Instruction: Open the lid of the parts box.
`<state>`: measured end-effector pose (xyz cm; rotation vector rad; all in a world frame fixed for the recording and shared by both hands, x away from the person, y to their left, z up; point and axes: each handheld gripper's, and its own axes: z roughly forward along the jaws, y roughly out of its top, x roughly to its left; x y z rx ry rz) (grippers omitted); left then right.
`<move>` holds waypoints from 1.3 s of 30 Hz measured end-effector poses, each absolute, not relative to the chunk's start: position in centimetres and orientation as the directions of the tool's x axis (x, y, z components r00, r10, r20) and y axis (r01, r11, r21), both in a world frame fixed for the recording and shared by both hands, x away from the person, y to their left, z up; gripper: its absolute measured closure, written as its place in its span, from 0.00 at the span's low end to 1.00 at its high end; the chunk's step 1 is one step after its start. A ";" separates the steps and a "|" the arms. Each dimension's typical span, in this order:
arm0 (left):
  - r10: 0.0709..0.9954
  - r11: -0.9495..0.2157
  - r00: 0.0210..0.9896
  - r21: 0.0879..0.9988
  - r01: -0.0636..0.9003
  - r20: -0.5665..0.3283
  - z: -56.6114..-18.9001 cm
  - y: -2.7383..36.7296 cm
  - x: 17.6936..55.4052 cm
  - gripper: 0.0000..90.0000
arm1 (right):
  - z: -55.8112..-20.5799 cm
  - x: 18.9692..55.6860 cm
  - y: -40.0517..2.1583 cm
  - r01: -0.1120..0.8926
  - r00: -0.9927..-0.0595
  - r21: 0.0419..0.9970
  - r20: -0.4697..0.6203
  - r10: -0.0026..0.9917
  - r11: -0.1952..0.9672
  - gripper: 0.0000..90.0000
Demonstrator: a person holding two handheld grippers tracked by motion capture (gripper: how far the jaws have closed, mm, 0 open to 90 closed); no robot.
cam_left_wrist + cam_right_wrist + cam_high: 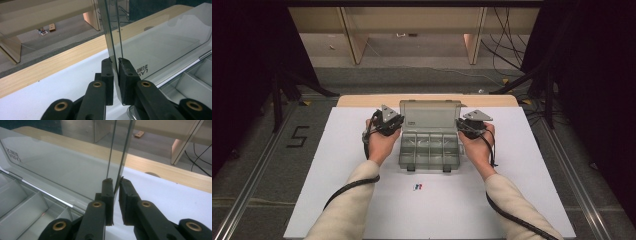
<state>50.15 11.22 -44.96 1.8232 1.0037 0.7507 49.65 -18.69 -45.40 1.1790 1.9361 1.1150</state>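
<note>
Clear plastic lid (429,116) stands upright between both tools: left tool (115,75) clamps its left edge, right tool (115,192) its right, box (430,150) below.

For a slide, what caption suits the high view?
Two grippers, left and right, pinch the side edges of an open box's lid.

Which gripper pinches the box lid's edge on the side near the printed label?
The left gripper; the lid shows print right beside its jaws, while the right gripper grips the opposite edge.
</note>
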 end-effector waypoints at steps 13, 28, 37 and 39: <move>0.866 -0.285 0.493 0.895 0.344 0.086 -45.5 11.2 50.2 0.92 | -45.8 49.8 -18.6 0.408 -0.421 0.878 -0.063 0.905 0.251 0.92; 0.855 -0.320 0.511 0.869 0.378 0.093 -46.5 11.4 50.1 0.89 | -46.2 49.9 -18.7 0.430 -0.425 0.864 -0.061 0.903 0.261 0.88; 0.860 -0.310 0.503 0.873 0.378 0.088 -46.5 11.6 49.9 0.86 | -46.4 50.0 -18.7 0.453 -0.428 0.853 -0.046 0.902 0.259 0.83; 0.863 -0.304 0.498 0.874 0.380 0.084 -46.5 11.6 49.9 0.86 | -46.5 50.0 -18.7 0.463 -0.431 0.850 -0.032 0.902 0.252 0.82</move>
